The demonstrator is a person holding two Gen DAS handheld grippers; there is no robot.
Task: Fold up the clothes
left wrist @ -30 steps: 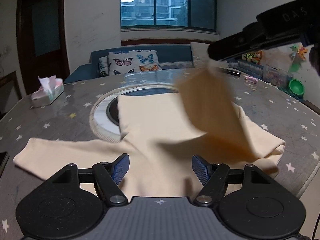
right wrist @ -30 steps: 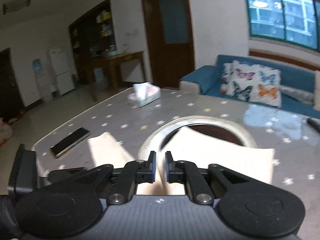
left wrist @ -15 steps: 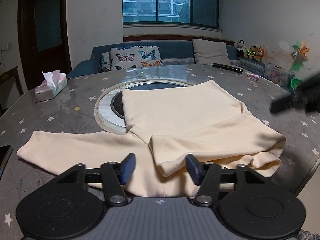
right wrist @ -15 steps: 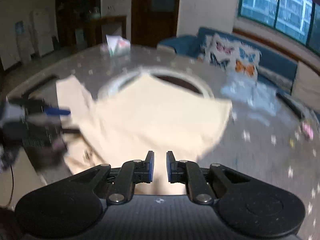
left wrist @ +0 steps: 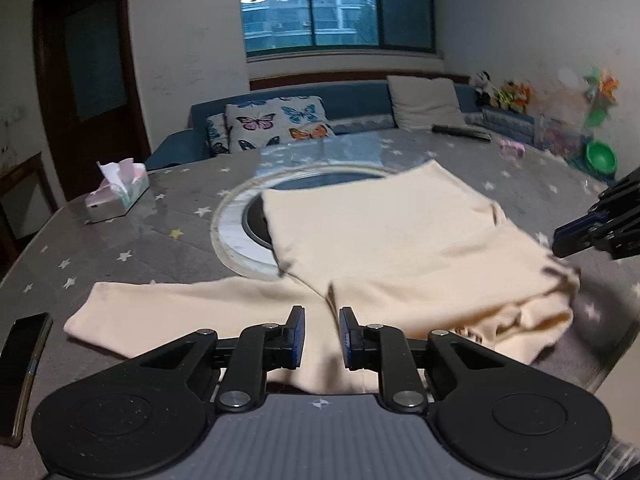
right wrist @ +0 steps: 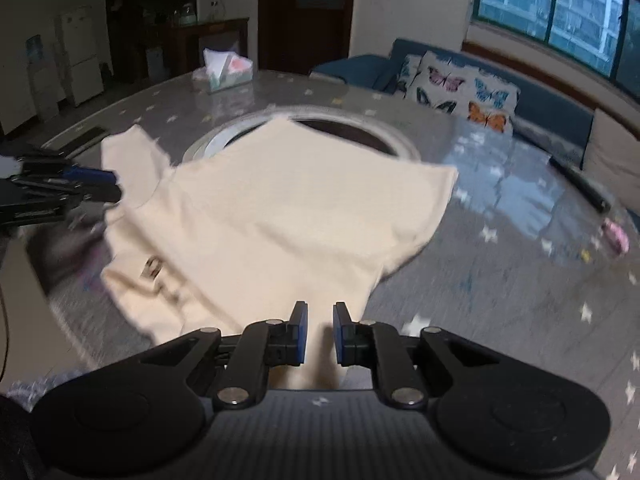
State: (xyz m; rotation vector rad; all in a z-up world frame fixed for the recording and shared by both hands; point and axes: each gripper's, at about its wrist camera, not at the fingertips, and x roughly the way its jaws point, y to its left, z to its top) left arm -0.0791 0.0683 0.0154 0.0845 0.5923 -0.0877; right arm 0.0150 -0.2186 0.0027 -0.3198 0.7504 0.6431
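A cream long-sleeved top lies on the grey star-patterned table. Its right sleeve is folded across the body; its left sleeve lies stretched out to the left. My left gripper hovers over the near edge of the top, jaws a little apart and empty. My right gripper hovers over the top at its right side, jaws a little apart and empty. The right gripper also shows at the right edge of the left wrist view. The left gripper shows at the left of the right wrist view.
A round inset ring sits in the table's middle, partly under the top. A tissue box stands at the far left. A black phone lies at the near left edge. A remote lies at the back right. A blue sofa stands behind.
The right gripper has laid the right sleeve over the body, let go and drawn back to the right side. The left gripper's jaws have narrowed.
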